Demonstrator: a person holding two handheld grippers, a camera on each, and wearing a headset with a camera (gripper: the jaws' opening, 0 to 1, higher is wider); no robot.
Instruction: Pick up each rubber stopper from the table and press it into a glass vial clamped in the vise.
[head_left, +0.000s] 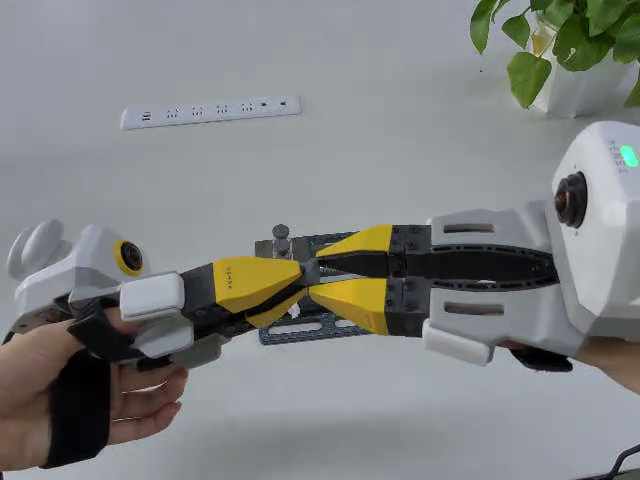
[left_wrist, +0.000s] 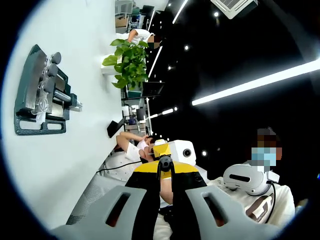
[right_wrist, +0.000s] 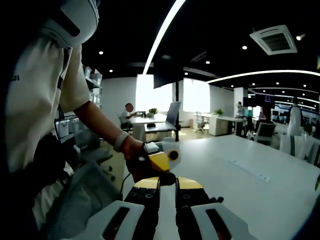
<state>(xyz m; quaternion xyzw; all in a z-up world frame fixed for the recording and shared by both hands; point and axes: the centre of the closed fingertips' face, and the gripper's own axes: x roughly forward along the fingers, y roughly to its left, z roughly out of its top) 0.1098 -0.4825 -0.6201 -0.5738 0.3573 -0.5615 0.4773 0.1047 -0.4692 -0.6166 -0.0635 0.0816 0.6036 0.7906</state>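
Observation:
My two grippers meet tip to tip in the air above the dark vise (head_left: 300, 331). The left gripper (head_left: 300, 274) comes in from the left and the right gripper (head_left: 320, 271) from the right. A small dark rubber stopper (head_left: 311, 269) sits pinched where their yellow tips touch. In the left gripper view the stopper (left_wrist: 165, 161) sits at the tips of the left gripper (left_wrist: 165, 168), whose jaws stand close together. The right gripper (right_wrist: 165, 184) also has the stopper (right_wrist: 165, 178) at its tips. The vise (left_wrist: 42, 92) stands on the white table with clear glass vials (left_wrist: 39, 104) clamped in it.
A white power strip (head_left: 210, 110) lies at the back of the table. A potted plant (head_left: 570, 45) stands at the back right corner. The white table (head_left: 420, 140) spreads around the vise. Other desks and seated people are in the room behind.

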